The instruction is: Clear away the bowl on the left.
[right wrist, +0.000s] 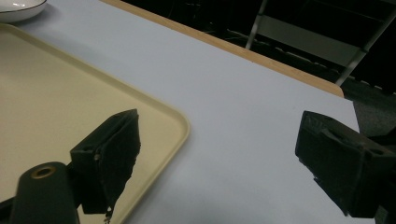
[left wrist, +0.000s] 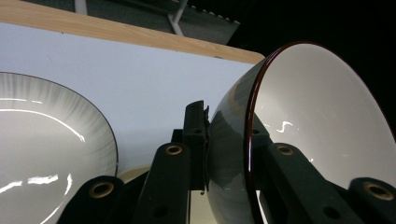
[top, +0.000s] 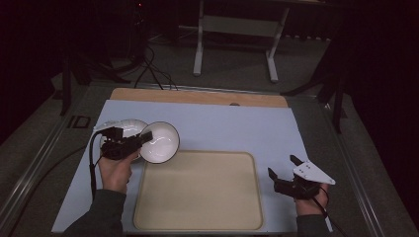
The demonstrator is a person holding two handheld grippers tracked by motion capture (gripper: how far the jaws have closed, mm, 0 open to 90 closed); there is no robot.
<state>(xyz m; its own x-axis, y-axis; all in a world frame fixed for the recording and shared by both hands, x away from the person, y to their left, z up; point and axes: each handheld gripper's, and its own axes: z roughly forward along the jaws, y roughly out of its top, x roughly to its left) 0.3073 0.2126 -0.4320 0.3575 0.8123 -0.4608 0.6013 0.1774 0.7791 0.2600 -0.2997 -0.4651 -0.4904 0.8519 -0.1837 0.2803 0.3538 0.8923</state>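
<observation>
Your left gripper point(top: 143, 138) pinches bowl point(top: 160, 142) by rim: one of fingers point(left wrist: 196, 135) outside wall, other inside. Bowl tilted, lifted, opening facing right, above counter point(top: 222, 128) just past tray's point(top: 197, 190) far-left corner. Second dish, plate point(top: 129, 127), lies flat on counter behind and left of bowl, under your gripper. Your right gripper point(top: 284, 168) hovers right of tray, fingers spread wide, nothing between. Tray bare, cream, centred near you.

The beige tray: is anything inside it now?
The beige tray holds nothing. The bowl, clamped by the left hand-held gripper, overlaps its far left corner, so that corner is hidden.
</observation>
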